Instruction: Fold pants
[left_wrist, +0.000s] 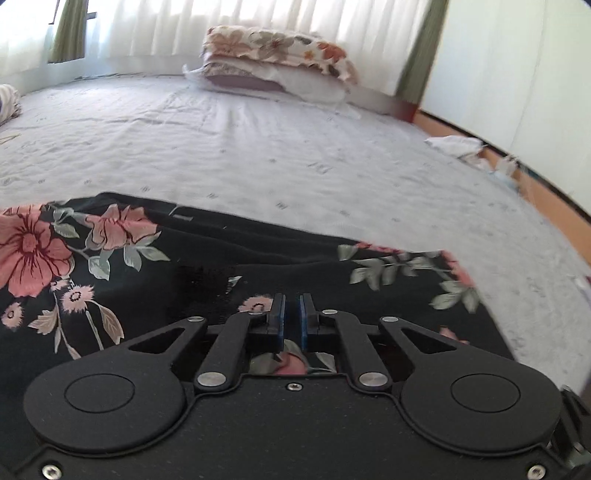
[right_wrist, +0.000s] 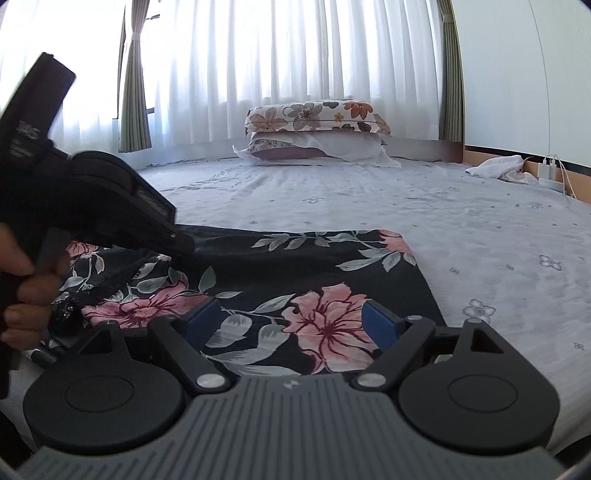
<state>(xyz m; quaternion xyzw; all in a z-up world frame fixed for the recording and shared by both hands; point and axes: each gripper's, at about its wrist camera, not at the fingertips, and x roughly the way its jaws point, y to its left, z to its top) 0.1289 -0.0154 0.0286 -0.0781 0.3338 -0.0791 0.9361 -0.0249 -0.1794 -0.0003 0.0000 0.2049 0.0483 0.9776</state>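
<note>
Black pants with pink flowers and grey leaves (left_wrist: 177, 266) lie folded on the bed, near the front edge. They also show in the right wrist view (right_wrist: 314, 273). My left gripper (left_wrist: 291, 308) hovers low over the pants, its blue pads nearly together with a thin gap and no cloth between them. In the right wrist view the left gripper (right_wrist: 184, 242) reaches in from the left, its tip at the pants' far edge. My right gripper (right_wrist: 291, 317) is open wide, its blue pads (right_wrist: 376, 323) either side of a pink flower, just above the cloth.
The bed has a pale grey sheet (right_wrist: 406, 206). Two stacked pillows (right_wrist: 317, 133) lie at the far end before white curtains. A crumpled white cloth (right_wrist: 498, 166) and a charger with cables (right_wrist: 550, 173) sit at the right edge by the wooden frame.
</note>
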